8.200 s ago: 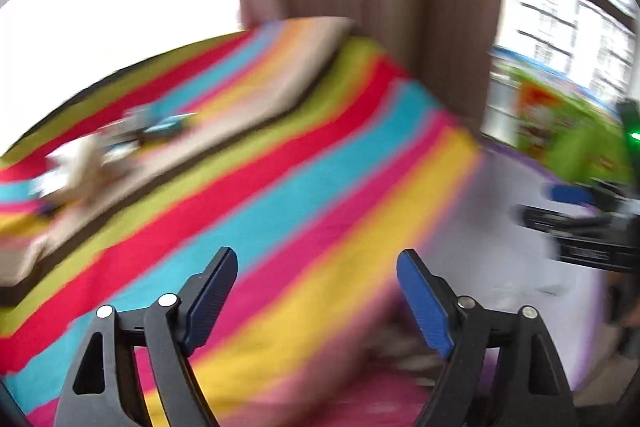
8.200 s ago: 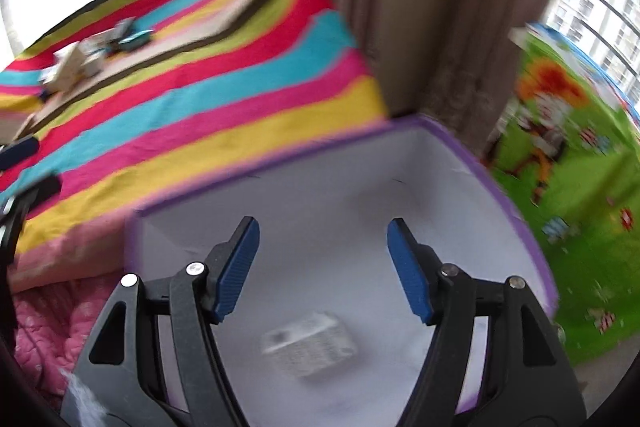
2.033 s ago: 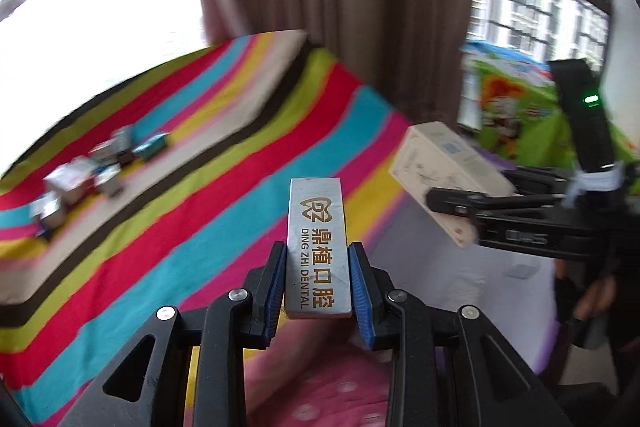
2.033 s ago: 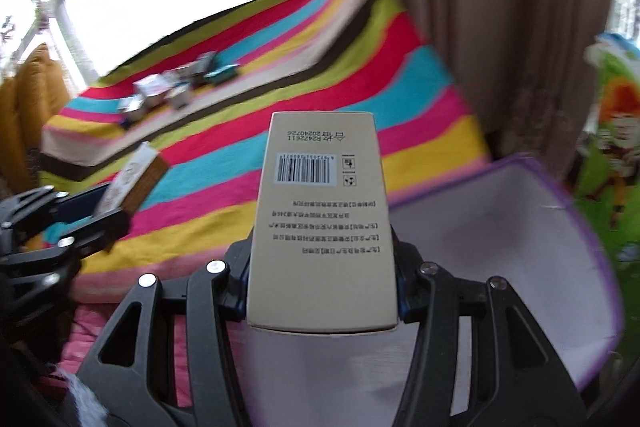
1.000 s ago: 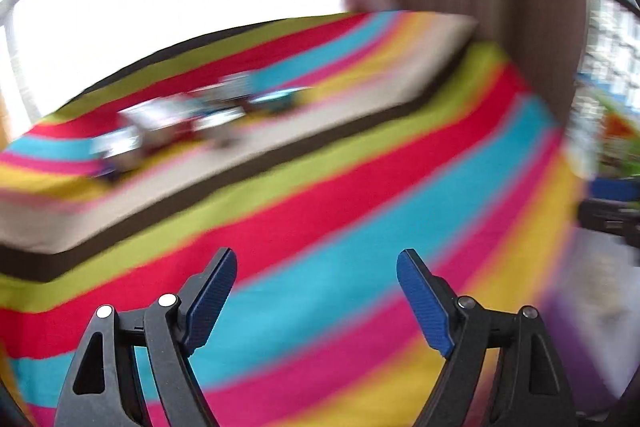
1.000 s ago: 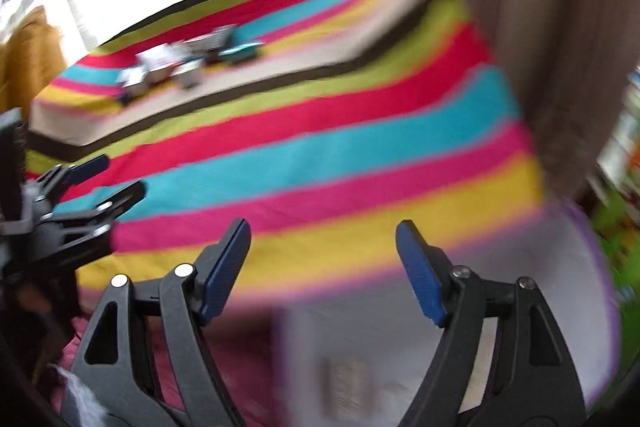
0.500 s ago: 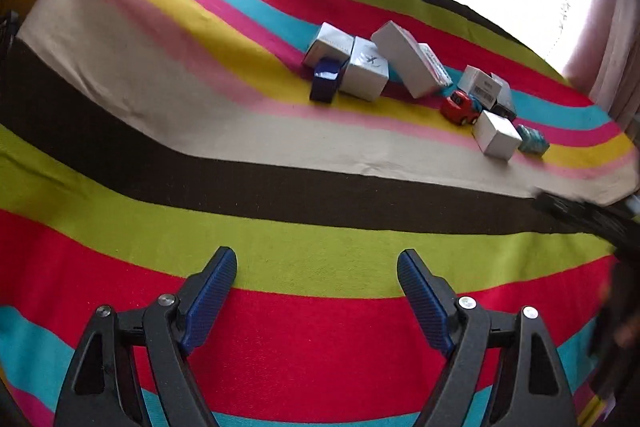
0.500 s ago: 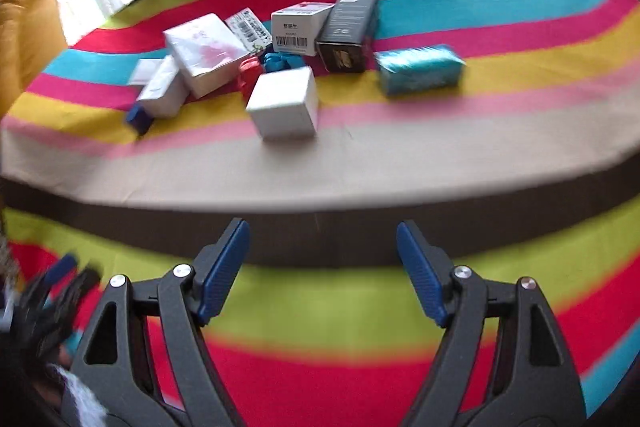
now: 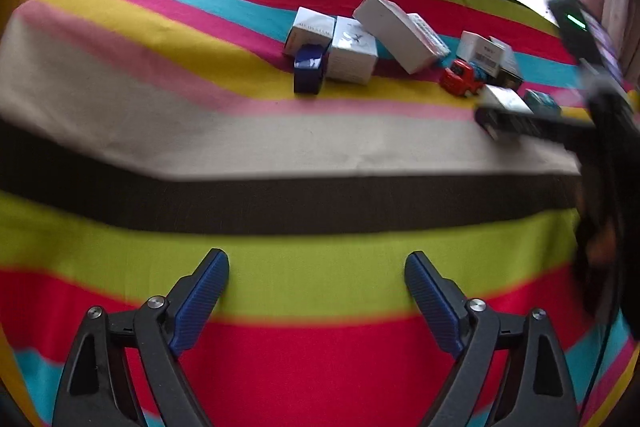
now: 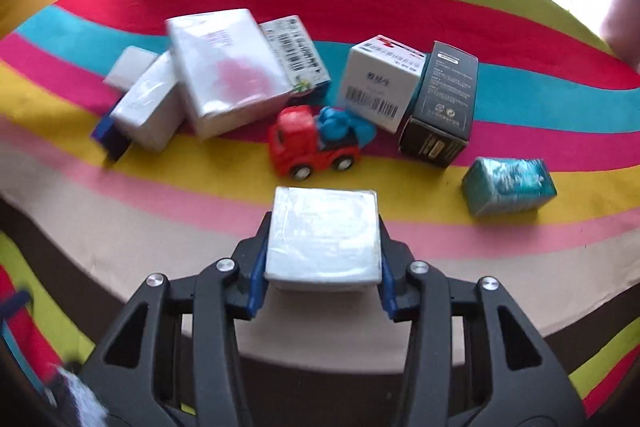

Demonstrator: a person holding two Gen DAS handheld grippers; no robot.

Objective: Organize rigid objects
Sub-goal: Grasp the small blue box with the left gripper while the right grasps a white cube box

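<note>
Striped cloth in red, cyan, pink, yellow, beige, brown and lime covers the whole surface, with bright window light behind it. On the cloth lies one loose cluster of things: about eight small boxes, one toy truck and one teal packet. At the cluster's left, a small navy box sits against a white box, and a large white box with a pink print leans over a barcoded box. One red toy truck with a blue load stands in the middle. To its right are a white barcode box and a black box, touching. One teal wrapped packet lies apart, furthest right.

Nearest the camera, a white square box sits just in front of the truck, and the right gripper has just been closing: its blue pads press both sides of that box. In the left wrist view the left gripper has just been opening; its jaws stand wide apart with nothing between them, over the lime stripe, well short of the cluster.
</note>
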